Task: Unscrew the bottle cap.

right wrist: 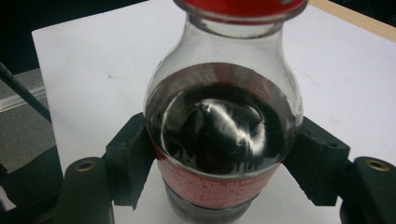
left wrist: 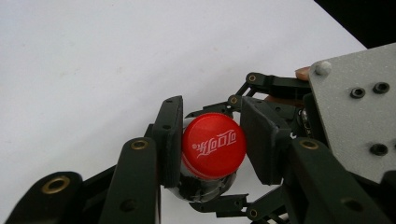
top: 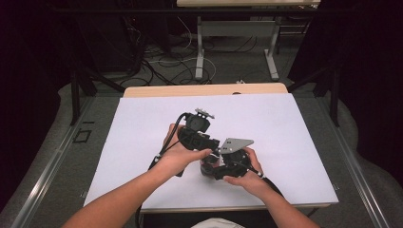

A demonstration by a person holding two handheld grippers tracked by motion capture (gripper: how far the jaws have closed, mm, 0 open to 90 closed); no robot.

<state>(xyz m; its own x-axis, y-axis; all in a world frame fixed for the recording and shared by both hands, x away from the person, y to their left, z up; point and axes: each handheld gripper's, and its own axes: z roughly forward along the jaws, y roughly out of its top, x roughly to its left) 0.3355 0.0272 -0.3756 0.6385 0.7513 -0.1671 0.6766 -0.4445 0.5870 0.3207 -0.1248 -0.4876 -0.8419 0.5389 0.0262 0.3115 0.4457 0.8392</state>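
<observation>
The bottle (right wrist: 219, 135) of dark drink stands near the near edge of the white tabletop (top: 266, 118), about midway across. The right claw (right wrist: 219, 163) pinches its body at the red label, pads on both sides. The left claw (left wrist: 214, 140) pinches the red cap (left wrist: 214, 144) (white lettering on top).
</observation>
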